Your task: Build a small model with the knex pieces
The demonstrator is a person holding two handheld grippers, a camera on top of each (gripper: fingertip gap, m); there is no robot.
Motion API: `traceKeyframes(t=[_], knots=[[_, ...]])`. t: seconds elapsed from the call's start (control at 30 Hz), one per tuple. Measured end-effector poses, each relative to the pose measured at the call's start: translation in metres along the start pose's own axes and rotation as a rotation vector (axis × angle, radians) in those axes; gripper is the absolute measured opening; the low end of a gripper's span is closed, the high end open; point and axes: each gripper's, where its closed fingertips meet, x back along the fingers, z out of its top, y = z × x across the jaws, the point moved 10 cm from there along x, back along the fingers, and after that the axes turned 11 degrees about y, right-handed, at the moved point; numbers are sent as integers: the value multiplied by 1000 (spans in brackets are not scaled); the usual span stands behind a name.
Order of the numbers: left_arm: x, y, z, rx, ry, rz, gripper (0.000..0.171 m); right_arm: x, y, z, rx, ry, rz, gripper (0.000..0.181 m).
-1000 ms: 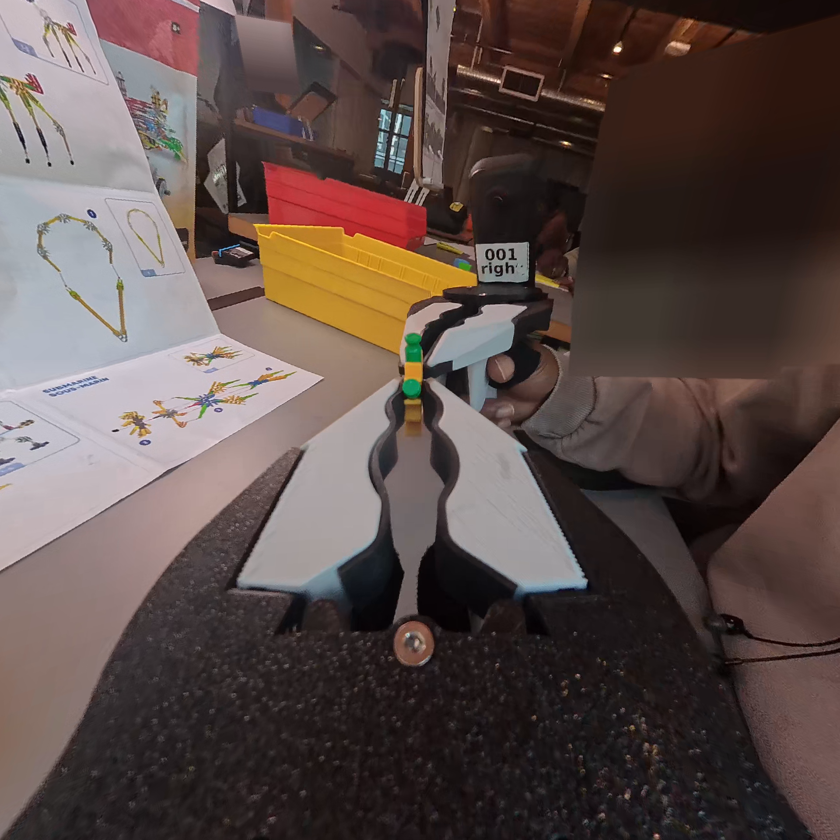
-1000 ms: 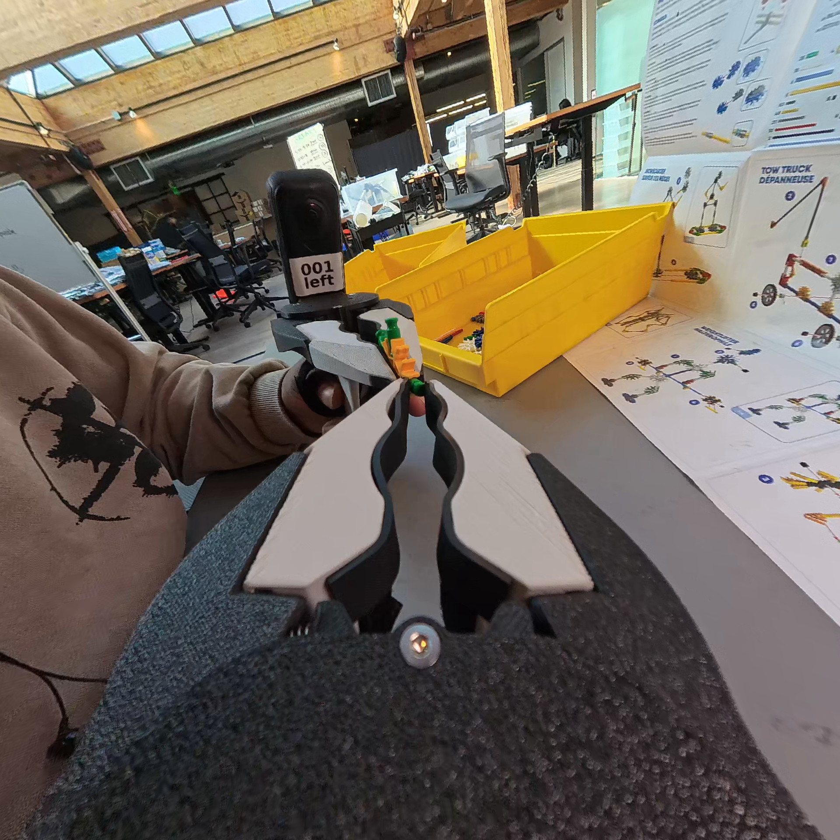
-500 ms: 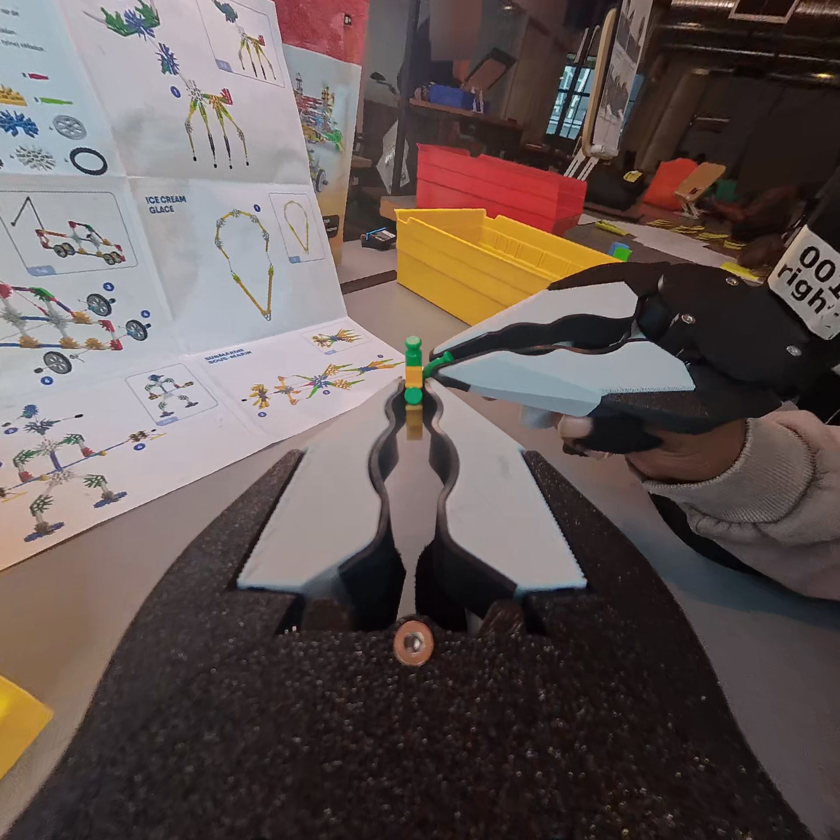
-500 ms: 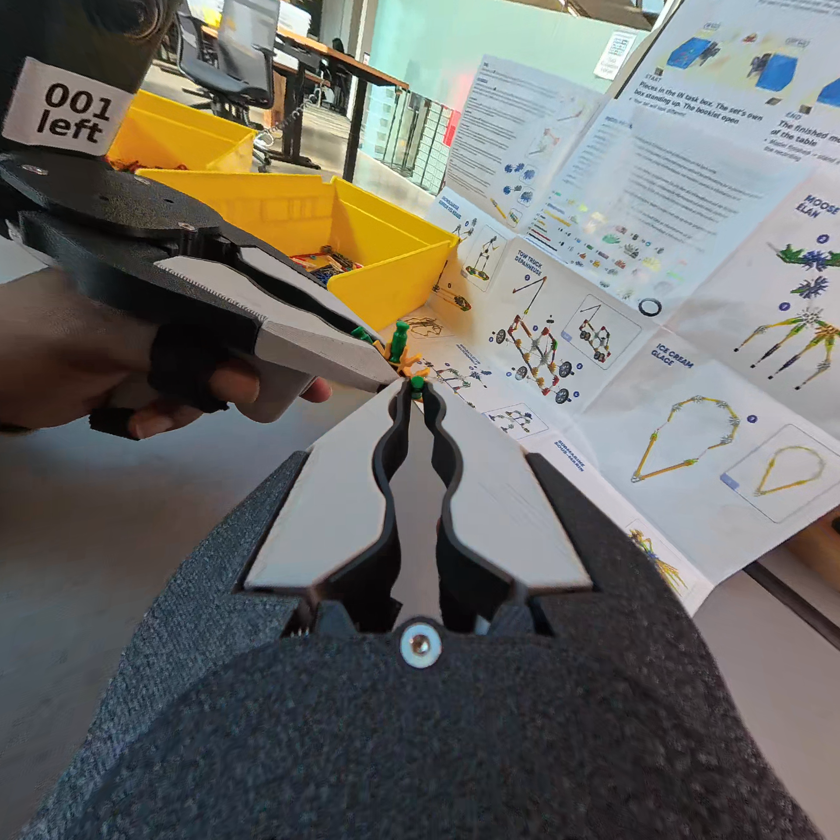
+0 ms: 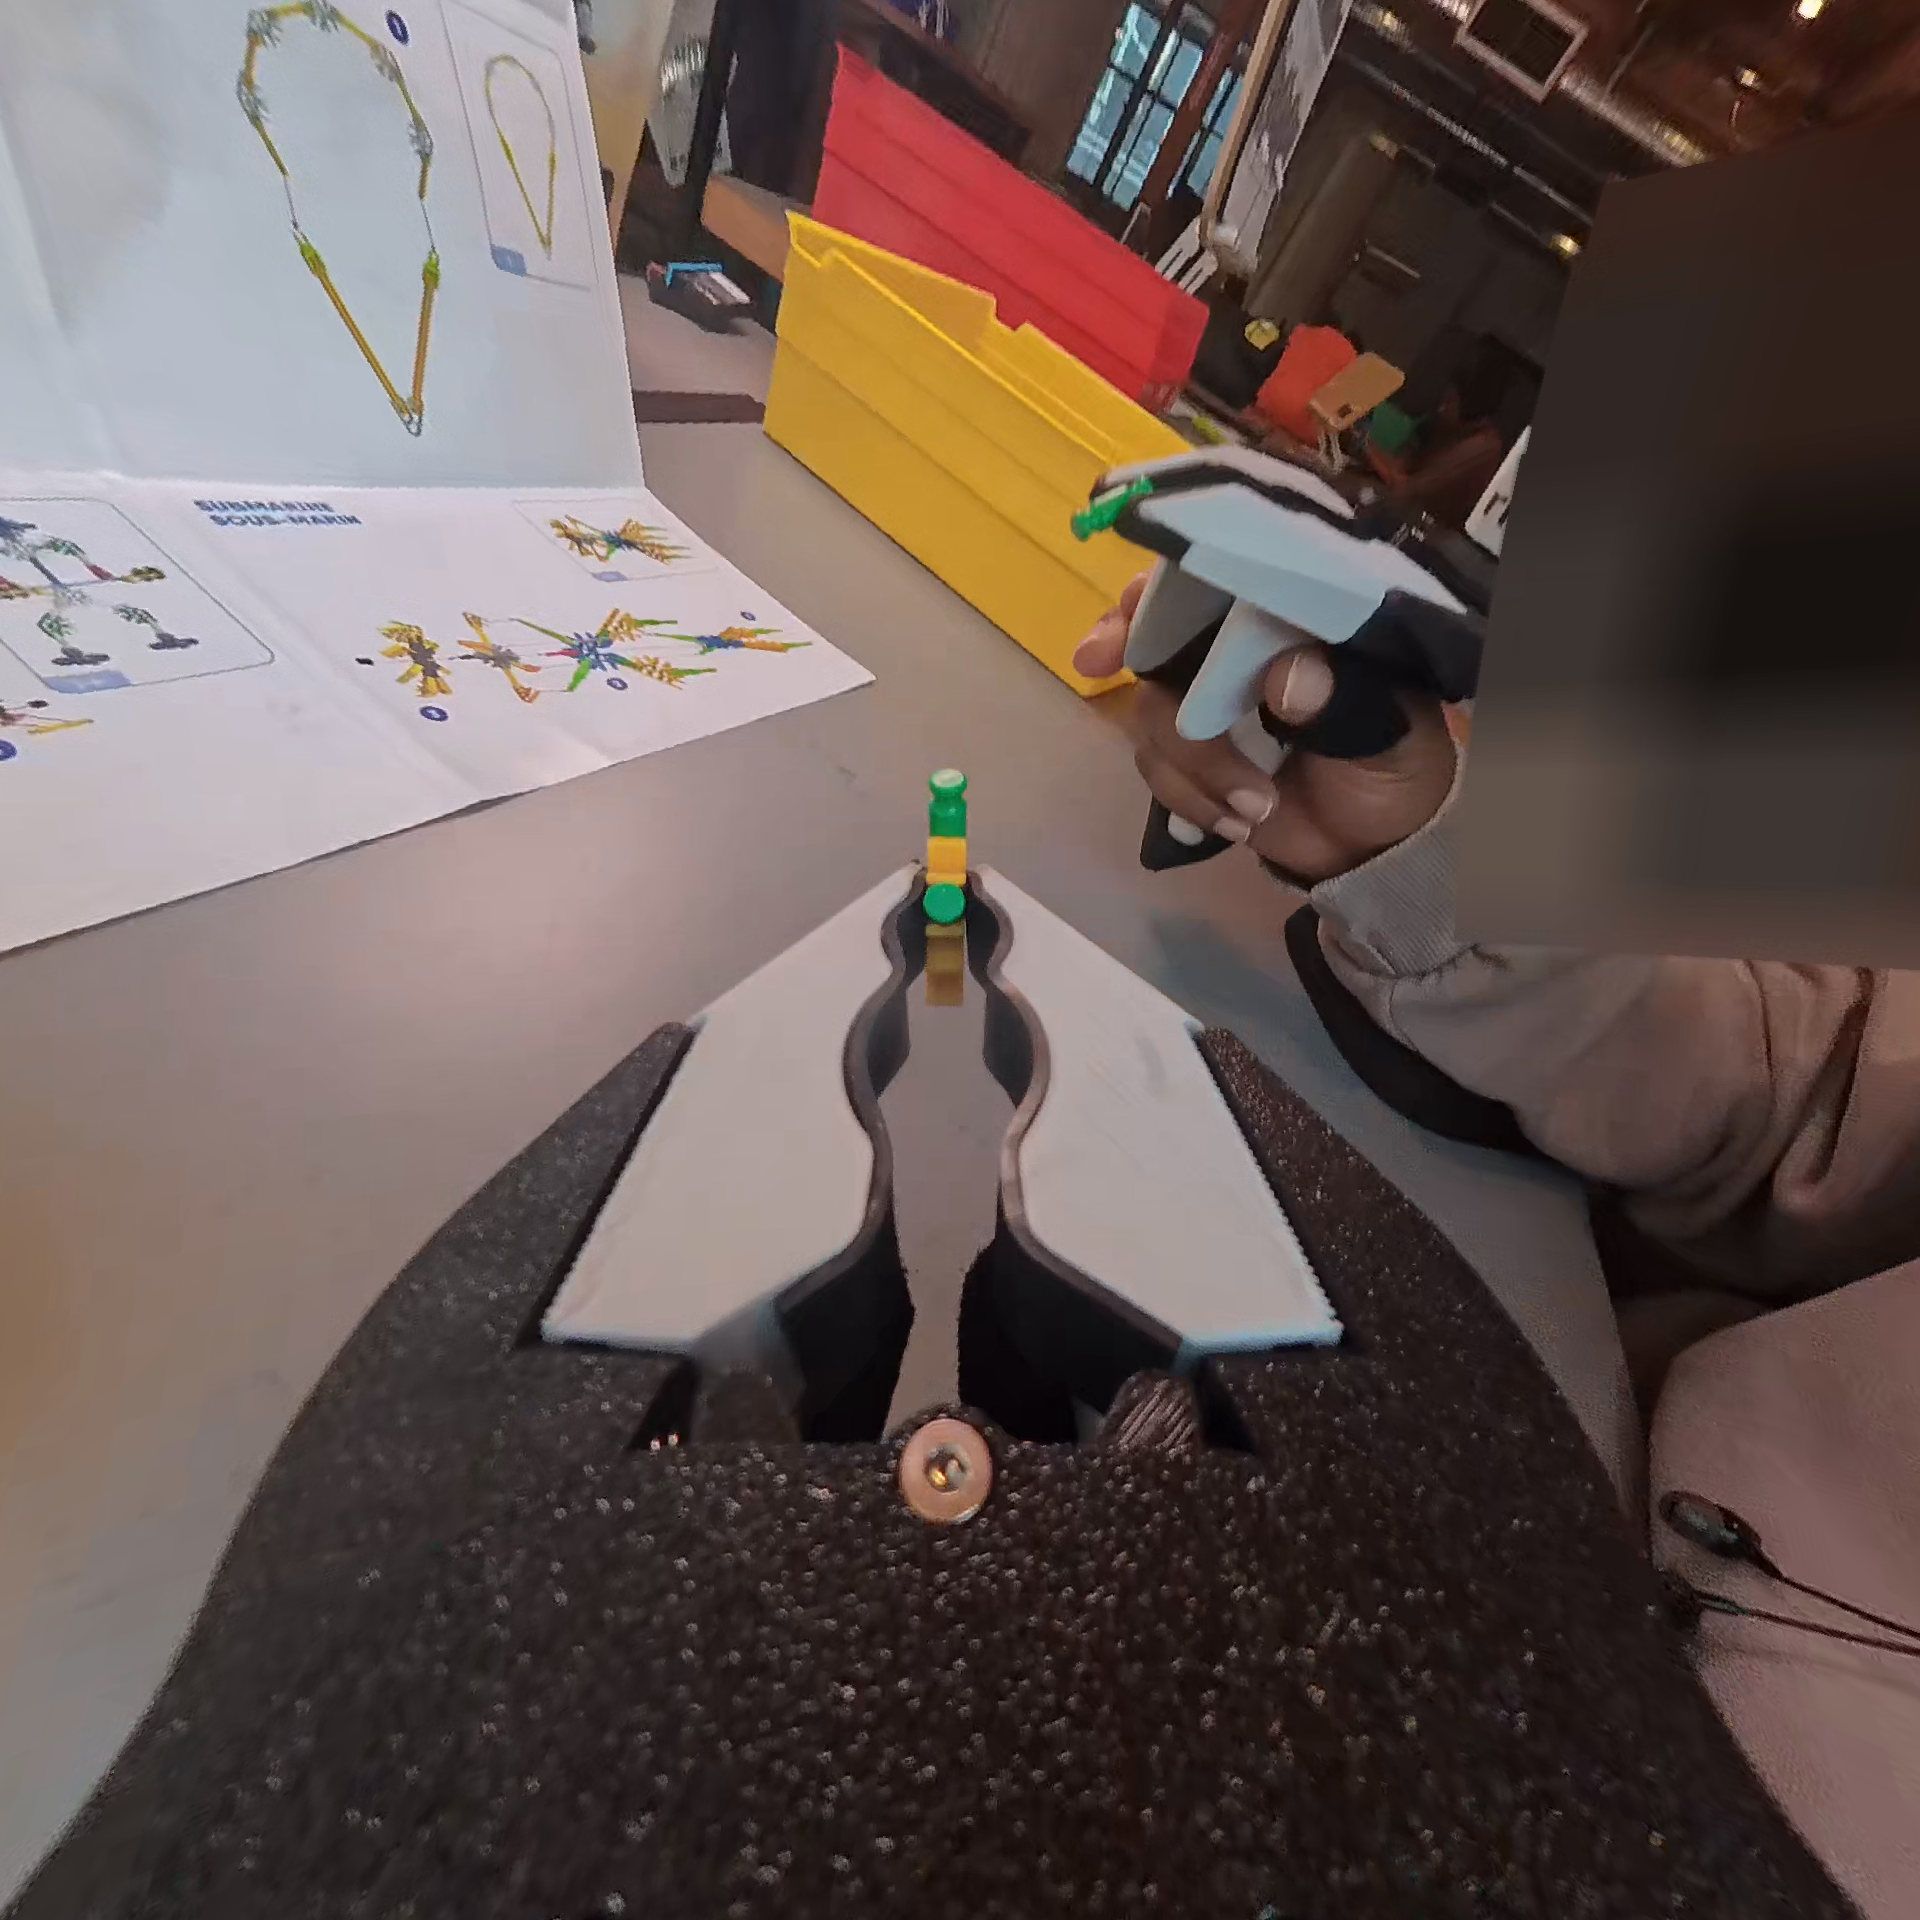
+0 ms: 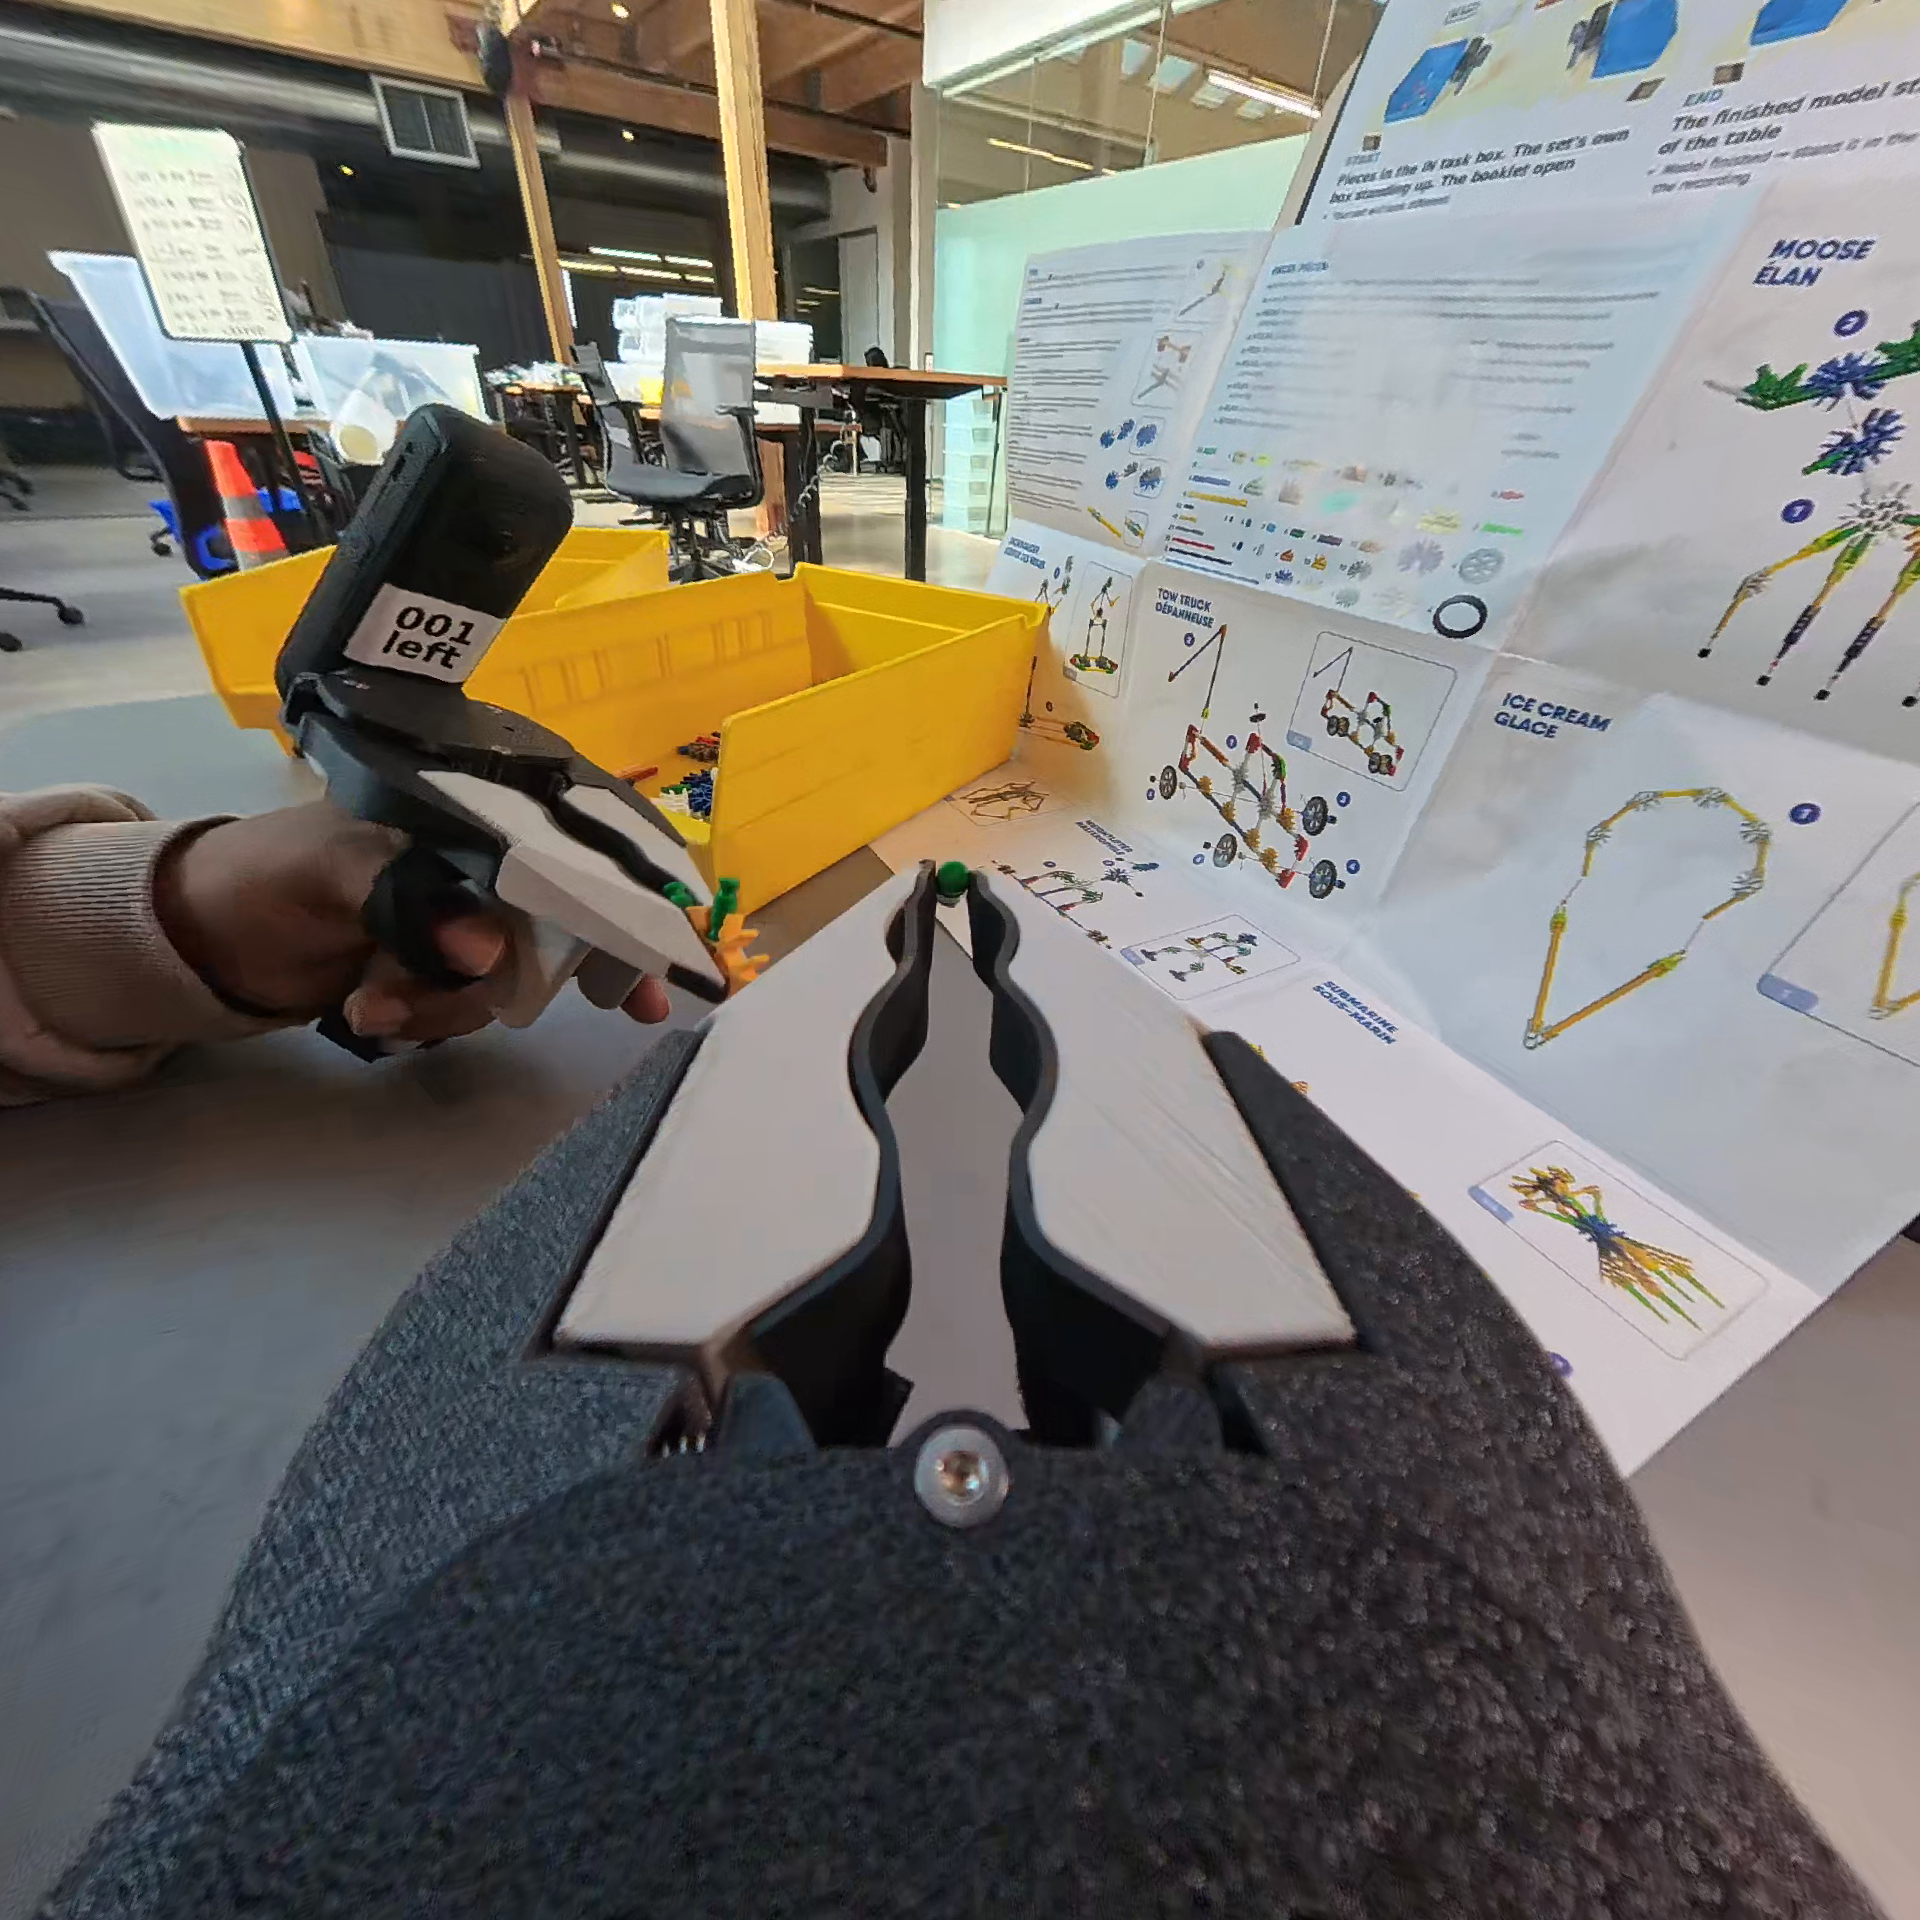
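My right tongs have pulled away, still pinching a green rod; my left tongs keep clamping the yellow-and-green connector piece, unjoined

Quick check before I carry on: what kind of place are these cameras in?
Probably an open-plan workshop or office. Behind the grey table stand desks with office chairs, a whiteboard and exposed timber beams. On the table: yellow parts bins and a building-toy instruction sheet.

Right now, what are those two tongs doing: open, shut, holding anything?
Left tongs: shut on a small orange connector with green rods.
Right tongs: shut on a single green rod.
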Motion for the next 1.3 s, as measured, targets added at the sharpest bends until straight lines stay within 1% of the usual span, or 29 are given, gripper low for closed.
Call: traceKeyframes(t=[0.07, 0.17, 0.23, 0.3, 0.37, 0.4, 0.47, 0.53, 0.6, 0.67, 0.77, 0.83, 0.87, 0.97, 1.03, 1.07, 1.1, 1.2, 1.23, 1.27, 1.3], knots=[[-3, 0, -7, -42, -93, 4, 5, 4, 6, 4, 40, -7, -42, 5], [-5, 5, -12, -113, -156, -5, 5, 13, 14, 15, 129, -9, -99, 5], [-9, 7, -18, -127, -225, -14, 5, 17, 18, 18, 108, 23, -114, 5], [-12, 8, -27, -159, -333, 6, 6, 17, 18, 18, 63, 49, -103, 5], [-14, 8, -35, -200, -429, 19, 13, 14, 15, 15, 51, 48, -73, 5], [-14, 8, -37, -212, -451, 23, 16, 12, 11, 13, 53, 40, -45, 5], [-13, 9, -37, -219, -460, 16, 16, 6, 2, 9, 58, 14, 44, 4], [-11, 9, -34, -224, -452, 5, 21, 0, -9, 6, 63, -6, 128, 5], [-6, 9, -26, -210, -415, -34, 28, -5, -21, 1, 60, -39, 226, 5], [0, 11, -14, -169, -336, -97, 31, -9, -32, -3, 56, -65, 303, 5], [10, 13, 4, -28, -189, -247, 31, -15, -49, -9, 19, -73, 410, 5], [15, 17, 12, 30, -109, -347, 28, -18, -58, -10, -52, -52, 475, 5], [17, 20, 15, 15, -84, -384, 28, -19, -60, -9, -100, -29, 491, 5], [22, 32, 19, -90, -57, -444, 16, -19, -62, -7, -202, 7, 535, 5], [25, 36, 22, -112, -34, -457, 15, -20, -61, -6, -244, 19, 541, 5], [25, 37, 22, -111, -32, -473, 8, -20, -61, -6, -262, 14, 545, 5], [25, 37, 22, -112, -36, -471, 5, -21, -60, -7, -269, 5, 540, 5], [25, 36, 23, -150, -55, -429, 5, -22, -58, -10, -259, -16, 510, 5], [27, 34, 27, -188, -55, -384, 5, -22, -55, -10, -248, -26, 467, 8], [32, 30, 34, -232, -41, -309, 5, -22, -52, -9, -236, -34, 431, 18], [40, 22, 45, -281, -18, -183, 5, -22, -47, -9, -231, -51, 393, 24]])
